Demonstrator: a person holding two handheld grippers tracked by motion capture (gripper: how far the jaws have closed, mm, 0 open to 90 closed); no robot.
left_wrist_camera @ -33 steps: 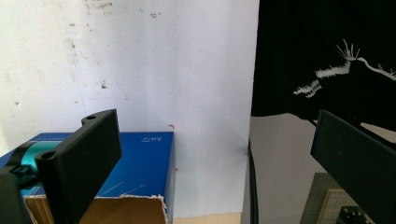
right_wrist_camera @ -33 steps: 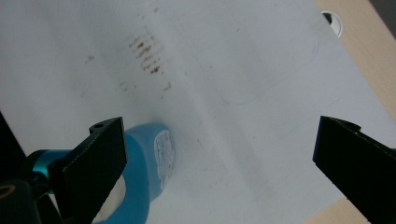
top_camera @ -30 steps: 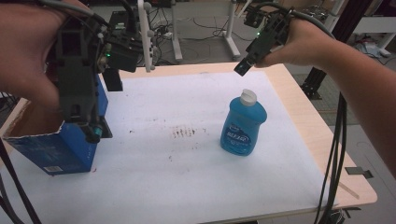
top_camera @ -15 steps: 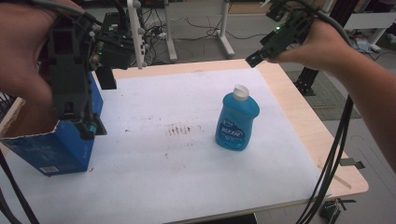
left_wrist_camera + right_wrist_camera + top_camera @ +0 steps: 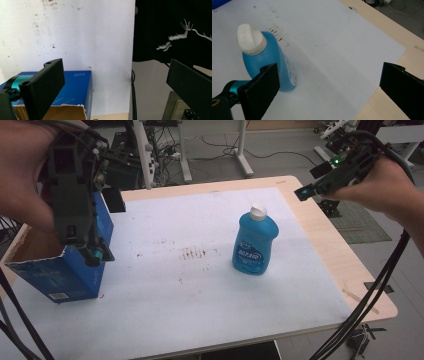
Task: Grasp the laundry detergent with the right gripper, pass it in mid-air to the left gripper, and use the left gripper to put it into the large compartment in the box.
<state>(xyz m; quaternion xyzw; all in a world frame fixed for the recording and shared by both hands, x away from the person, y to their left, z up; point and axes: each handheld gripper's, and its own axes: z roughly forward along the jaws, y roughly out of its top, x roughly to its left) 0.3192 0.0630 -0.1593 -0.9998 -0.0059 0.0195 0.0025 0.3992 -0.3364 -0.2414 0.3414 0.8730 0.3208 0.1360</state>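
Note:
A blue bottle [image 5: 254,246] with a white cap stands upright near the middle of the white-covered table [image 5: 175,295]. An open blue cardboard box [image 5: 60,275] sits at the table's left edge. My left gripper [image 5: 95,255] hangs open just above the box's near right corner, nothing between its jaws. In the left gripper view the box [image 5: 75,85] lies under the left jaw of that gripper [image 5: 115,85]. My right gripper [image 5: 305,193] is open in the air over the table's far right edge, apart from the bottle. In the right gripper view the bottle [image 5: 255,57] stands behind the left jaw of that gripper [image 5: 329,85].
Bare wood [image 5: 350,265] borders the white sheet on the right. Black equipment [image 5: 122,167] and metal stand legs [image 5: 242,150] are behind the table. Black cables [image 5: 380,285] trail down from the right hand past the table's right corner.
My right gripper has moved rightward, away from above the bottle toward the table's right edge. The left gripper stays over the box and the bottle has not moved.

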